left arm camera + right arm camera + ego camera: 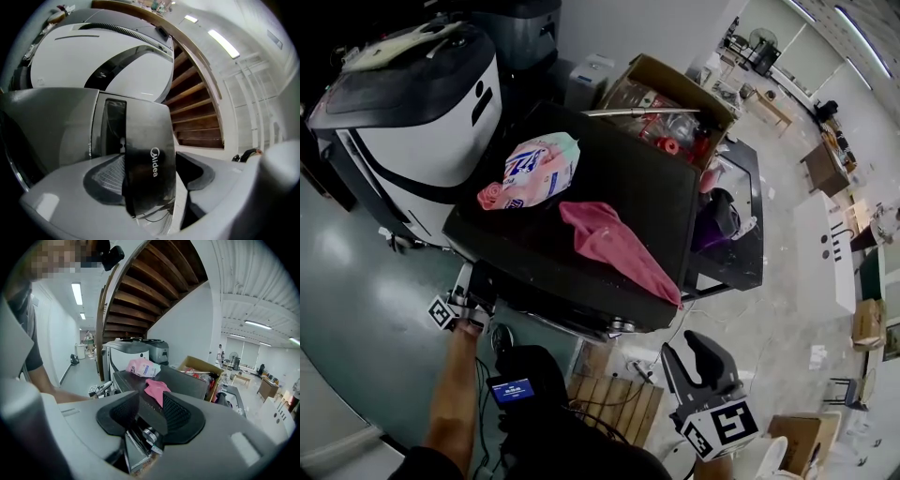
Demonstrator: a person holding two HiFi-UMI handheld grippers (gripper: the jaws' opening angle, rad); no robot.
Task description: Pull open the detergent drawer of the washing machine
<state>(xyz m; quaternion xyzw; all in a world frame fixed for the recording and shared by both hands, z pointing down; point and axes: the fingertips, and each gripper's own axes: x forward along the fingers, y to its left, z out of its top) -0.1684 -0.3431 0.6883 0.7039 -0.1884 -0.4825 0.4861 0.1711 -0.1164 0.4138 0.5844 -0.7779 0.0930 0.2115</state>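
Two hand-held grippers are in play. The left hand-held gripper (150, 177) is clamped on the dark front of the detergent drawer (146, 140), one pad on each side of the panel. The drawer sits at the top left corner of the washing machine (628, 192), where the left hand-held gripper (474, 298) meets its front. The right hand-held gripper (692, 349) hangs in front of the machine's right corner with its jaws apart and nothing between them. On the machine's dark top lie a pink cloth (614, 246) and, just beside it, a pink and white bag (534, 169). A cardboard box (675, 89) stands behind.
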